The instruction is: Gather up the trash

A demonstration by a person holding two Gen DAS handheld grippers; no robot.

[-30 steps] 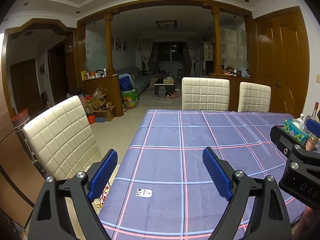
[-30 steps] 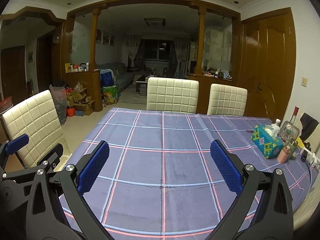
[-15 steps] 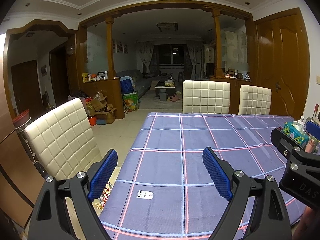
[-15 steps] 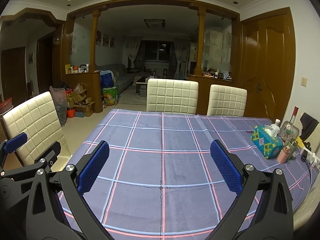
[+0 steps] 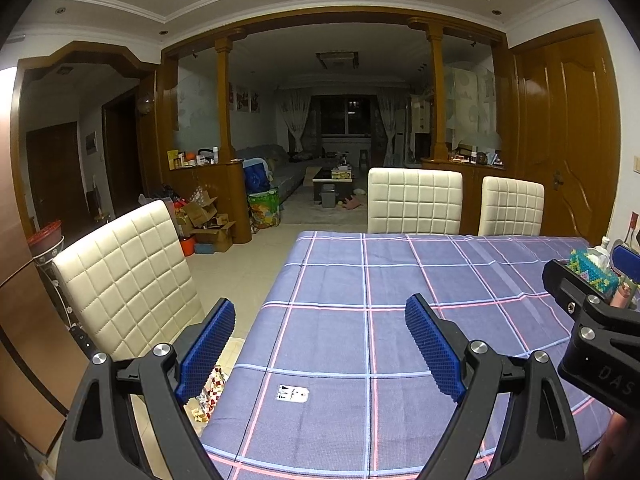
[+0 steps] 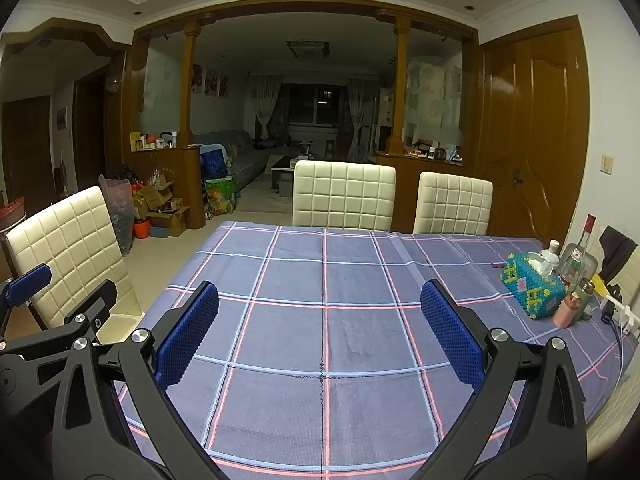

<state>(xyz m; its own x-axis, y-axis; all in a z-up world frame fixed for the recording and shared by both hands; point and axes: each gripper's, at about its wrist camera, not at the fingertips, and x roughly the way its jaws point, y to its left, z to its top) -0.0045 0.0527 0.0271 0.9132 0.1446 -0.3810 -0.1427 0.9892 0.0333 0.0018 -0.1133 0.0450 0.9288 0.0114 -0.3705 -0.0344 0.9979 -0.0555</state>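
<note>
Table (image 6: pixel 320 320): covered by a blue plaid cloth, cream chairs along the far and left edges.
Left gripper (image 5: pixel 320 344): held above the near left corner, blue fingers (image 5: pixel 208 344) spread wide, gripping nothing, touching nothing.
Right gripper (image 6: pixel 320 332): held above the near edge, fingers (image 6: pixel 452 336) equally wide apart, empty.
Beaded tissue box (image 6: pixel 532 286): at the right edge, bottles (image 6: pixel 576 268) just beside it.
Small wrapper (image 5: pixel 293 393): flat on the cloth near the near left corner, low between the left fingers, apart from both.
</note>
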